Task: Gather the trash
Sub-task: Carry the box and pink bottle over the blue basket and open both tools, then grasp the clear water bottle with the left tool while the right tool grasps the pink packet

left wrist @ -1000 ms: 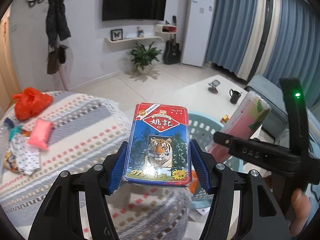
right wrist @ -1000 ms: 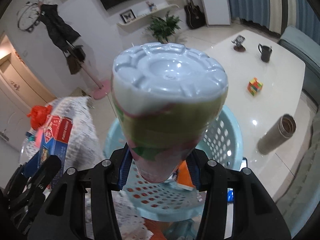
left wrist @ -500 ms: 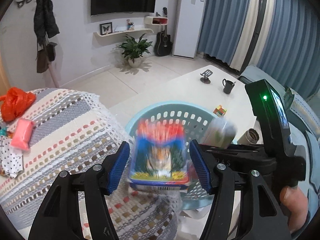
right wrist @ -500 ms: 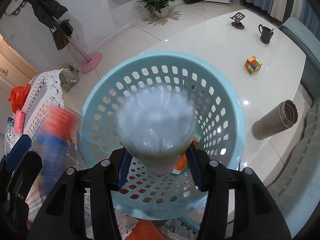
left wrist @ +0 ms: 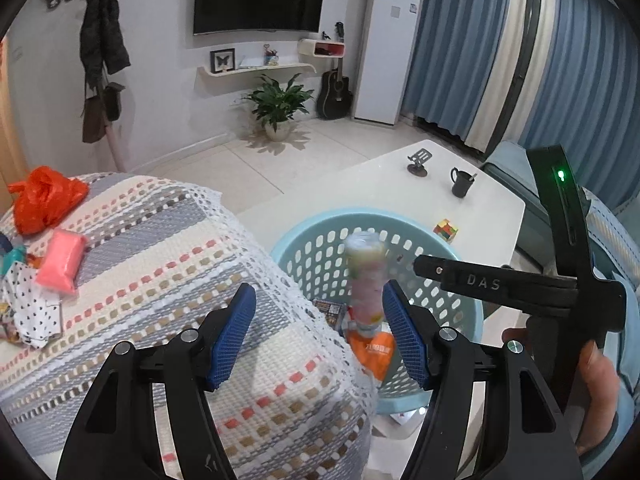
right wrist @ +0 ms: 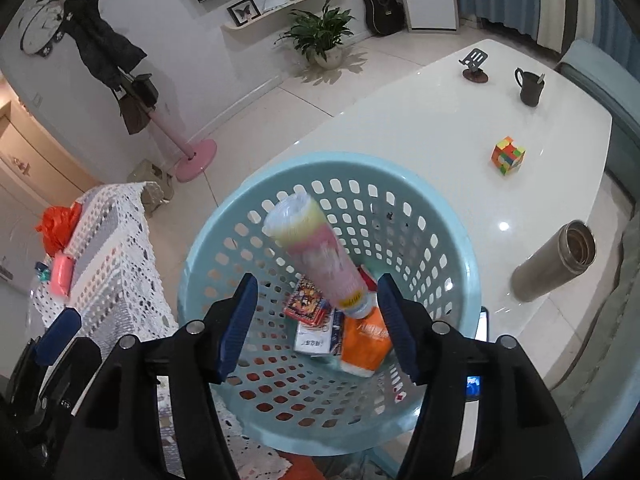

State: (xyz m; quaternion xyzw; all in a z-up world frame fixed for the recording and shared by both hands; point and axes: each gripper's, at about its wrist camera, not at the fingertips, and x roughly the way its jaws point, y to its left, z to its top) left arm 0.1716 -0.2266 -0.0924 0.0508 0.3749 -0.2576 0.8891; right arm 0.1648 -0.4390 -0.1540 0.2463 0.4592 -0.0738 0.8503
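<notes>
We see a pale blue perforated basket (right wrist: 460, 264) holding a pink-and-yellow bottle (right wrist: 316, 254), blurred, tilted with its cap end down, above an orange packet (right wrist: 366, 344) and small card boxes (right wrist: 310, 306) on the basket floor.

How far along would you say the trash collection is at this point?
Done: the bottle, card box and orange packet lie in the basket. In hand: nothing; the left gripper and right gripper are open. Left: the red bag and pink packet on the tablecloth.
</notes>
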